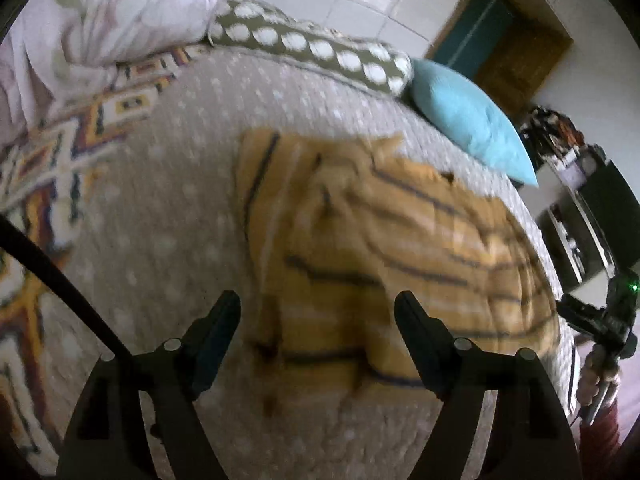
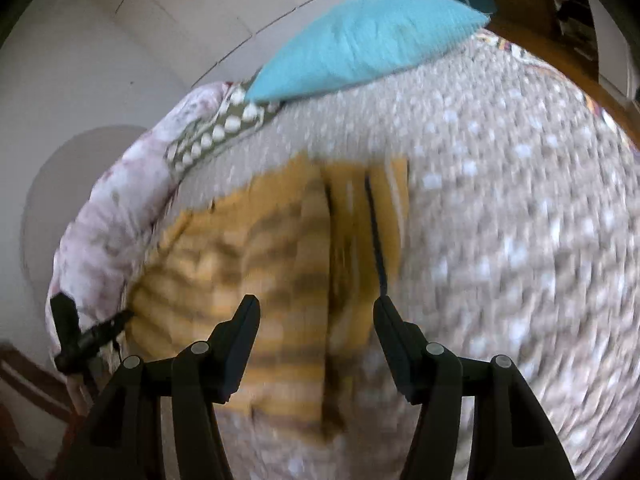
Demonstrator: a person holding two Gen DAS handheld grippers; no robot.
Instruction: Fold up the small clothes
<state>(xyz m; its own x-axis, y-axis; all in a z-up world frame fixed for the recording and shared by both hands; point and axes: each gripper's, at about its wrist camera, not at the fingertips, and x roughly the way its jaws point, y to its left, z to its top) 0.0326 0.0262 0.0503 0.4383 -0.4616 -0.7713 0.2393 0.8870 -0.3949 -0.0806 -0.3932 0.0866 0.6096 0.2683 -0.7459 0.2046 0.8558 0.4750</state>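
Note:
A small yellow garment with dark and white stripes (image 1: 380,248) lies rumpled on the grey dotted bedspread (image 1: 168,208). My left gripper (image 1: 318,308) is open and empty, hovering above the garment's near edge. In the right wrist view the same garment (image 2: 280,264) lies partly folded over itself, and my right gripper (image 2: 316,312) is open and empty above its near part. The right gripper also shows in the left wrist view (image 1: 600,320) past the bed's right edge. Both views are motion-blurred.
A turquoise pillow (image 1: 468,120) and an olive dotted bolster (image 1: 312,48) lie at the head of the bed. A pink floral quilt (image 1: 100,20) and a patterned blanket (image 1: 60,152) lie at the left. Dark furniture (image 1: 592,208) stands beyond the bed's right edge.

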